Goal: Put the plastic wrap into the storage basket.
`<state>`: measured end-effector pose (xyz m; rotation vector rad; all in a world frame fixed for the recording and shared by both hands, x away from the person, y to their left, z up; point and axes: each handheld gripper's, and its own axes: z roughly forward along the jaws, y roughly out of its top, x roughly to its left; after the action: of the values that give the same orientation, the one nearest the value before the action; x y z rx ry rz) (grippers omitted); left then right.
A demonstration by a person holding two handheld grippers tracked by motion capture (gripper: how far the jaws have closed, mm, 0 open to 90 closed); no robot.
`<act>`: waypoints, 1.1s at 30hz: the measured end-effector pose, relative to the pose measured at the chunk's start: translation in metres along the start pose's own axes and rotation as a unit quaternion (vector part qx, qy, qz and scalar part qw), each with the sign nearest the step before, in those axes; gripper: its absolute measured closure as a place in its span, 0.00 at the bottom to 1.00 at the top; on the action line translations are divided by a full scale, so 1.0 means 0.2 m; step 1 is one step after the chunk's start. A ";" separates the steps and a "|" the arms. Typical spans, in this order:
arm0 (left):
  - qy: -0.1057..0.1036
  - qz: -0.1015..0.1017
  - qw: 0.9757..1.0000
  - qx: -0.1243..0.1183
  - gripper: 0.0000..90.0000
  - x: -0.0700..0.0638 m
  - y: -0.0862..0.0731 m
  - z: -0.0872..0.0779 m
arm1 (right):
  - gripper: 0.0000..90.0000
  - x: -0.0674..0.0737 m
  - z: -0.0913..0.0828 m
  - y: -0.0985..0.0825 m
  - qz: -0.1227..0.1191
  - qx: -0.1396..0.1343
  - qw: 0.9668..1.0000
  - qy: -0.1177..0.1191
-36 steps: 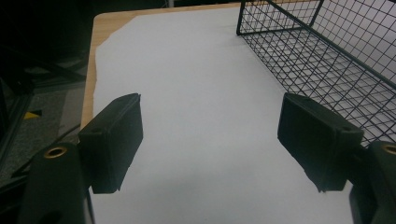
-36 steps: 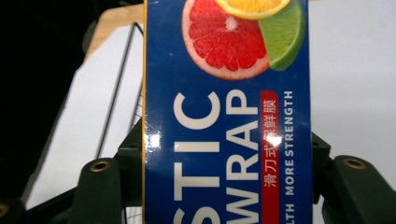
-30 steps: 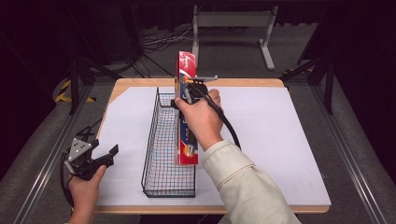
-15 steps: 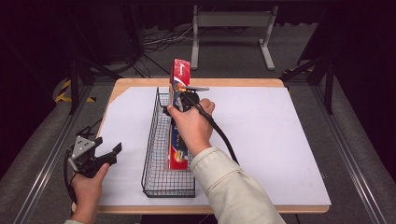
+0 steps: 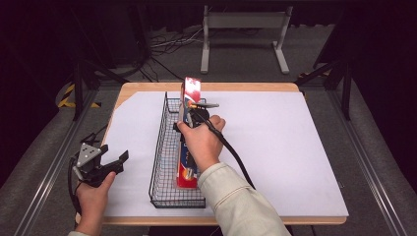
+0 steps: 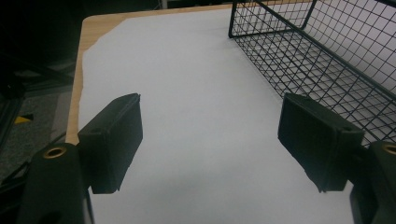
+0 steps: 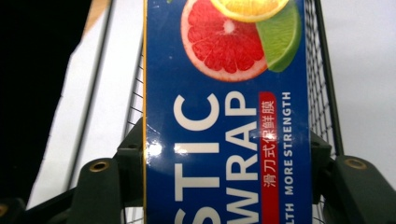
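White-papered table, wire basket at its middle.
Right gripper clamps plastic wrap box over the basket; left gripper, jaws wide, waits left of it.

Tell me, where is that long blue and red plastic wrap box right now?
In the high view, the long blue and red plastic wrap box sits tilted inside the black wire basket left of table centre, its far end raised, clamped by the right gripper.
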<state>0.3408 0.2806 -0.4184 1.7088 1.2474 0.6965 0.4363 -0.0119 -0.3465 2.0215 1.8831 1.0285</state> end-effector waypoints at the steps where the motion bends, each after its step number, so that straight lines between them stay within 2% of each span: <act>1: 0.000 0.000 1.000 0.000 0.25 0.00 0.00 0.00 | 0.43 -0.01 0.01 -0.01 0.000 0.002 1.000 -0.002; 2: 0.001 0.000 1.000 0.001 0.25 0.00 0.00 0.00 | 0.43 -0.01 0.01 -0.01 0.000 0.002 1.000 -0.002; 3: 0.001 -0.001 1.000 0.000 0.25 0.00 0.00 0.00 | 0.43 -0.03 0.02 -0.02 0.011 0.009 1.000 -0.001; 7: 0.001 0.000 1.000 0.001 0.25 0.00 0.00 0.00 | 0.43 -0.04 0.05 -0.05 0.019 0.024 1.000 0.001; 11: 0.001 0.000 1.000 0.003 0.25 0.00 -0.01 0.00 | 0.43 -0.04 0.07 -0.06 0.014 0.038 0.999 -0.006; 13: 0.002 0.000 1.000 0.004 0.25 0.01 -0.01 0.01 | 0.42 -0.03 0.09 -0.06 0.020 0.046 0.999 -0.010; 21: 0.002 -0.002 1.000 0.002 0.25 0.01 -0.01 0.01 | 0.42 -0.02 0.14 -0.06 -0.002 0.069 0.997 -0.037; 26: 0.000 -0.002 1.000 0.003 0.25 0.01 -0.01 0.01 | 0.41 -0.02 0.15 -0.07 0.004 0.089 0.995 -0.039; 29: 0.002 -0.002 1.000 0.003 0.25 0.01 -0.01 0.00 | 0.41 -0.02 0.15 -0.07 0.004 0.087 0.995 -0.043; 31: 0.002 -0.002 1.000 0.004 0.25 0.01 -0.01 0.00 | 0.42 -0.02 0.14 -0.05 0.013 0.073 0.997 -0.031; 33: 0.002 -0.002 1.000 0.005 0.25 0.01 -0.01 0.00 | 0.43 0.00 0.11 -0.04 0.003 0.067 0.997 -0.031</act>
<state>0.3411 0.2825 -0.4213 1.7125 1.2583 0.6920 0.4435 -0.0034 -0.3668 2.1064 1.9627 0.8506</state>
